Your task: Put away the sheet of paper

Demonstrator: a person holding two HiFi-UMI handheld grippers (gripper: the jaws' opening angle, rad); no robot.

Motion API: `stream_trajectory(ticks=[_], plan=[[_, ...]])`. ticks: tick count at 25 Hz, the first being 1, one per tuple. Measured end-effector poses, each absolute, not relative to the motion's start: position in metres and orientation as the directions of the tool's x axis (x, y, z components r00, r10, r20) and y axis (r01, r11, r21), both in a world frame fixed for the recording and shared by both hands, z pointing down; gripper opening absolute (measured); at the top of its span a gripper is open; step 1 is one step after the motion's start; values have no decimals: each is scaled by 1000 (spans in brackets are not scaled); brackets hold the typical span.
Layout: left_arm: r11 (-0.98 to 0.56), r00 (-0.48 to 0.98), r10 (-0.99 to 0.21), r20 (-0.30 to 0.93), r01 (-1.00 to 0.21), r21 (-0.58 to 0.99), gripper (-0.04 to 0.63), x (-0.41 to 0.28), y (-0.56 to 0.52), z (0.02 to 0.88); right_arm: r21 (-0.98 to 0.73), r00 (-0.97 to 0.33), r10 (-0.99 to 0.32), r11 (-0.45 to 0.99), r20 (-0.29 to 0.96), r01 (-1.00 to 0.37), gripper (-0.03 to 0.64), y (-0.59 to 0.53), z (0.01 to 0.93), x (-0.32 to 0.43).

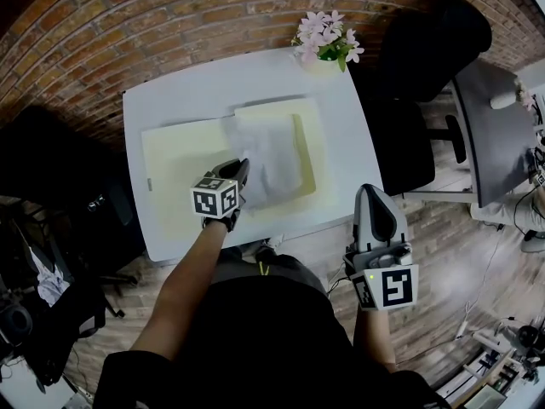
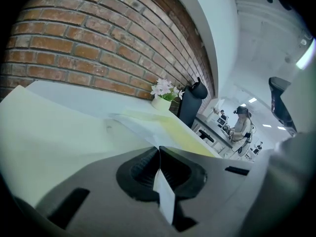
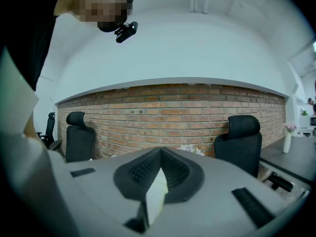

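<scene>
At frame centre the left hand-held gripper (image 1: 241, 171), jaws together and seemingly pinching the near edge of the sheet of paper (image 1: 274, 153), holds it over the open yellow folder (image 1: 174, 169) on the desk (image 1: 170, 100), so the sheet probably next needs laying flat inside, while the right hand-held gripper (image 1: 373, 192) waits closed and empty at lower right.

1. An office-like workroom: a white tabletop (image 1: 170, 109) stands against a brick wall (image 1: 170, 15).
2. Black office chairs (image 1: 430, 49) sit right of the tabletop, and a dark desk (image 1: 490, 135) lies beyond them.
3. Flowers in a vase (image 1: 328, 41) stand on the tabletop's far corner.
4. Past the tabletop, a person (image 2: 242, 125) works at another desk.
</scene>
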State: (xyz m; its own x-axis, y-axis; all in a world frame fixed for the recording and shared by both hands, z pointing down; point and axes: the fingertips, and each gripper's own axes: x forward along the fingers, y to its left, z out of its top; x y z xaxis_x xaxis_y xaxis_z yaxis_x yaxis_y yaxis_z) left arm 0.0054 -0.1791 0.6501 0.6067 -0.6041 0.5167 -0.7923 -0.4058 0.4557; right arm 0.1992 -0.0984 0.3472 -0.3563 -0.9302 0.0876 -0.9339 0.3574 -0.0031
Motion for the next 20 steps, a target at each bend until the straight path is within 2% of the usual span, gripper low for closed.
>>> stream_trajectory(ticks=[20], plan=[[-462, 642, -543, 541, -767, 445, 26, 69, -191, 660, -28, -316, -941, 315, 121, -949, 14, -99, 357, 243]])
